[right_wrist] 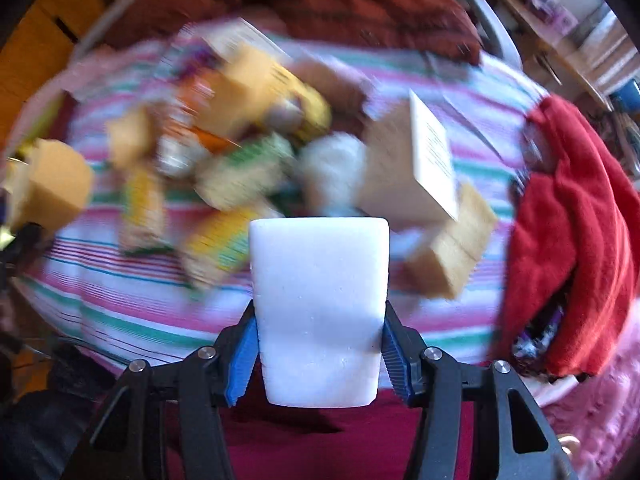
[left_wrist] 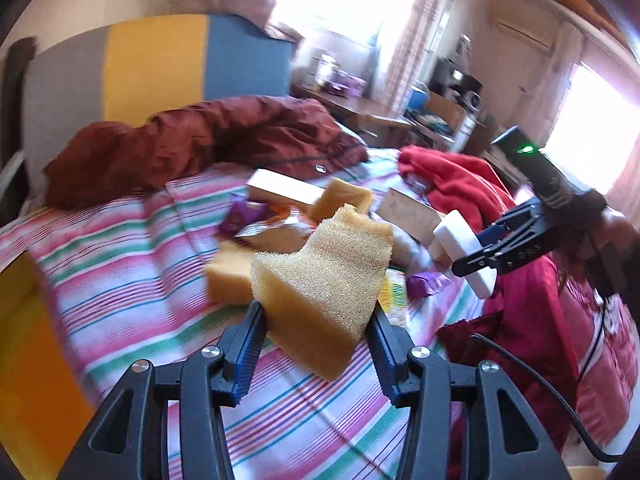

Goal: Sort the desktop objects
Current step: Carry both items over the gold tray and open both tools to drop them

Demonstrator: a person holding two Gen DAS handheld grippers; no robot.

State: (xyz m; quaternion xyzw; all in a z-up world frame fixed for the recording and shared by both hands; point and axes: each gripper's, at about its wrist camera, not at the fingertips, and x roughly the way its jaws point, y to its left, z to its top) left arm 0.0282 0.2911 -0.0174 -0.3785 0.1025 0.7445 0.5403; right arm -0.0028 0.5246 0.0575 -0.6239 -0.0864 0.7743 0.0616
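My left gripper is shut on a yellow sponge, squeezed between the blue pads and lifted above the striped bedsheet. In the right wrist view that sponge shows at the far left. My right gripper is shut on a white foam block. From the left wrist view the right gripper hangs at the right with the white block in it. Between them lies a pile of yellow sponges, pale boxes and snack packets, blurred in the right wrist view.
A dark red quilt lies at the head of the bed. A red blanket is heaped at the right edge. A purple packet lies near the pile. Behind the bed stand a cluttered desk and a striped headboard.
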